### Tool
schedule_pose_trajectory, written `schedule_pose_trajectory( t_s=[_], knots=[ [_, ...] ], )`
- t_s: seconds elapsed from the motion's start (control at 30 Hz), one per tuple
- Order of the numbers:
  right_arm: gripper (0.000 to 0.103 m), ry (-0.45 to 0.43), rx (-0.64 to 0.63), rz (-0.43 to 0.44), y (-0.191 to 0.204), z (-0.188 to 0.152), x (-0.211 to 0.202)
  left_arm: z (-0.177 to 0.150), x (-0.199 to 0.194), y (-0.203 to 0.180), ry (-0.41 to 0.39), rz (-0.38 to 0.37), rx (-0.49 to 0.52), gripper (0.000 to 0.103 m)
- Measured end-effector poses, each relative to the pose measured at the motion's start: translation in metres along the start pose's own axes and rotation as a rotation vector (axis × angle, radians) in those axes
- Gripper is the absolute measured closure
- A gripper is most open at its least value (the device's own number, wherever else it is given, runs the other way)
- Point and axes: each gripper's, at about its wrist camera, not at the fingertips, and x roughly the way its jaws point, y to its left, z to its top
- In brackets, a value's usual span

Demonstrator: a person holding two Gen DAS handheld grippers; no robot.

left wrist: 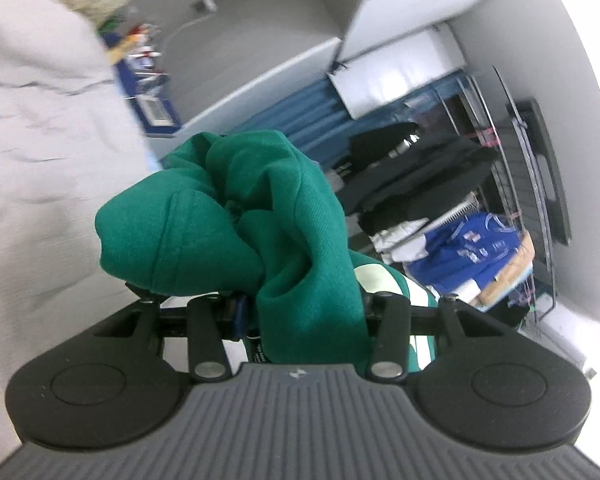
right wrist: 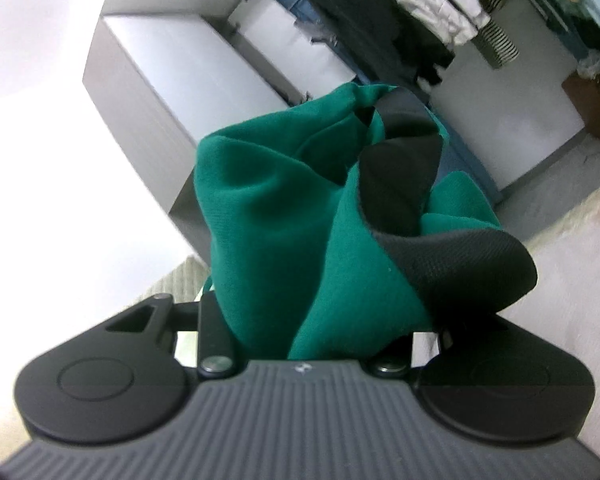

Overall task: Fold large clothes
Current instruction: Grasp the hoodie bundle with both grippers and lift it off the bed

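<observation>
Green garment [left wrist: 228,216] hangs bunched in the air, pinched between both my tools. My left gripper [left wrist: 300,308] clamps its green folds. My right gripper [right wrist: 320,332] grips green cloth beside a black panel [right wrist: 452,264].

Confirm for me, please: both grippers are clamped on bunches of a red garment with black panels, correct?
Not quite: the garment is green, not red, as both wrist views show. The rest holds: the left gripper and right gripper each pinch a bunch, and the right wrist view shows the black panels.
</observation>
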Motion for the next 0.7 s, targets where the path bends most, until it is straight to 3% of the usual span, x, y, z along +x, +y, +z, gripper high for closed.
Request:
schedule_pose_trajectory(
  t_s=[0.17,0.3,0.43,0.7],
  knots=[
    [0.056,-0.053,0.023,-0.02,-0.047,0.043,0.008,-0.008,0.082,-0.047,0.016,-0.023,0.051,0.052],
    [0.056,-0.073,0.062,-0.061,-0.097,0.062,0.018,-0.027,0.158,-0.058,0.031,-0.028,0.063,0.052],
    [0.056,-0.079,0.105,-0.11,-0.149,0.066,0.029,-0.052,0.228,-0.045,0.094,-0.019,0.059,0.052],
    [0.056,-0.096,0.24,-0.21,-0.259,0.024,0.034,-0.118,0.326,0.015,0.238,0.012,0.119,0.052]
  ],
)
